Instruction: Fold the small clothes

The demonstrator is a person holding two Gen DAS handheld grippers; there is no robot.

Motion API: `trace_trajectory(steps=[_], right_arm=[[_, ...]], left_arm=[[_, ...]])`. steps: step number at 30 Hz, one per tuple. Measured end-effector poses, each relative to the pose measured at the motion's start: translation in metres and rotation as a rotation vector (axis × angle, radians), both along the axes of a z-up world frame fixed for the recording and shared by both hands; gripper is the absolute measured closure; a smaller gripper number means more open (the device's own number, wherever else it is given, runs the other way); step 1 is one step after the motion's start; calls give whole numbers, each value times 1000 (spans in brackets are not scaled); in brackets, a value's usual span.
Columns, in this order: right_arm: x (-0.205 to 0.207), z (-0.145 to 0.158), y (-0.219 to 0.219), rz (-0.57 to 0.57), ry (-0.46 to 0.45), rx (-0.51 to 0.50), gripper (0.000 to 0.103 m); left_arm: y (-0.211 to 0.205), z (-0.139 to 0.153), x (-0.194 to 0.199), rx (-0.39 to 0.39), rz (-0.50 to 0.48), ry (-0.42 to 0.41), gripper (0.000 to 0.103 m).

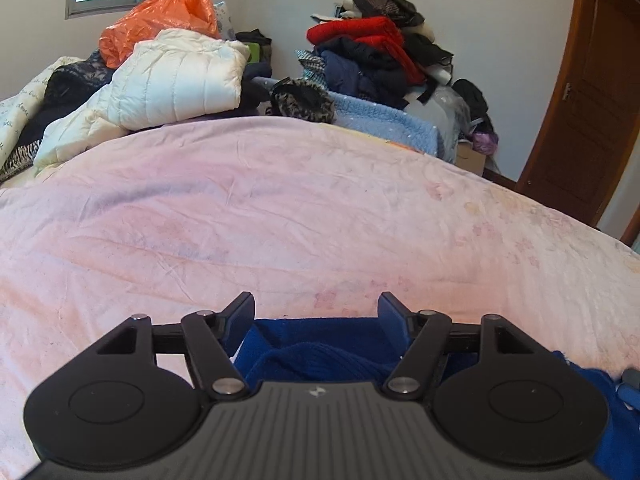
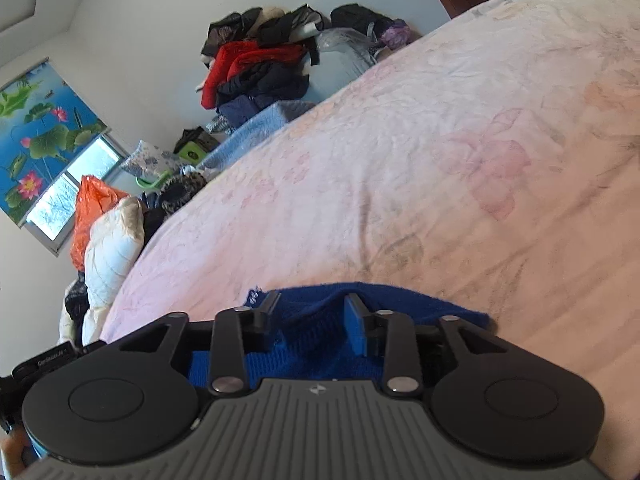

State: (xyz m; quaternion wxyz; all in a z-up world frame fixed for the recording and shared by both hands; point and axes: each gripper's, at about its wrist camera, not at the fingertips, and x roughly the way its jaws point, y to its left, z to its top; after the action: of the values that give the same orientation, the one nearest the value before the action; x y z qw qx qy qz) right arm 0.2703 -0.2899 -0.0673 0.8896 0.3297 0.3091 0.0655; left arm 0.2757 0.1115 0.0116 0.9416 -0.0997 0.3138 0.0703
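A dark blue knitted garment [image 1: 320, 350] lies on the pink bedspread [image 1: 280, 216] at the near edge of the bed. My left gripper [image 1: 316, 312] is open, its fingers spread wide over the garment's edge. In the right wrist view the same blue garment [image 2: 400, 300] lies under my right gripper [image 2: 314, 312], which is open with the fabric bunched between its two fingers. Neither gripper has closed on the cloth.
A white puffer jacket [image 1: 176, 80] and an orange plastic bag [image 1: 160, 20] sit at the far left of the bed. A pile of red and dark clothes [image 1: 372, 52] on a light blue blanket [image 1: 384, 120] stands far right. A wooden door [image 1: 588, 112] is right.
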Motion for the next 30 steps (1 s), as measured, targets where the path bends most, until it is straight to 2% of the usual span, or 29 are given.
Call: trace_trajectory(steps=[1, 3, 5, 8, 10, 12, 15, 17, 18, 20, 22, 24, 27, 30], right_arm=[[-1, 4, -1, -10, -18, -8, 48], [-5, 13, 0, -13, -56, -30, 47], [-8, 22, 3, 29, -88, -35, 47], [-1, 26, 16, 180, -65, -22, 43], [10, 22, 26, 281, -12, -1, 37], [16, 16, 36, 297, 16, -17, 35], [28, 10, 41, 213, 38, -95, 34], [30, 9, 34, 103, 58, -154, 34], [26, 12, 32, 78, 44, -164, 33], [14, 21, 33, 86, 5, -188, 31], [-2, 28, 39, 145, -31, -222, 25], [-17, 34, 48, 238, -56, -226, 21], [-38, 36, 62, 367, -44, -223, 17], [-71, 44, 61, 347, -101, -283, 17]], left_arm=[[-2, 1, -3, 15, -17, 4, 35], [-6, 2, -10, 43, -62, 10, 35], [-12, 1, -17, 61, -159, 32, 35], [-28, -7, -21, 67, -363, 107, 35], [-43, -16, -15, 75, -445, 164, 35], [-55, -26, -5, 117, -427, 179, 35], [-57, -38, 22, 174, -311, 180, 35], [-39, -39, 36, 124, -179, 192, 35], [-29, -36, 37, 88, -124, 187, 35], [-13, -30, 31, 24, -75, 171, 35], [-3, -22, 18, 14, -64, 166, 33], [2, -18, -2, 38, -73, 150, 26], [3, -13, -37, 73, -128, 132, 26], [9, -13, -78, 76, -193, 119, 26]])
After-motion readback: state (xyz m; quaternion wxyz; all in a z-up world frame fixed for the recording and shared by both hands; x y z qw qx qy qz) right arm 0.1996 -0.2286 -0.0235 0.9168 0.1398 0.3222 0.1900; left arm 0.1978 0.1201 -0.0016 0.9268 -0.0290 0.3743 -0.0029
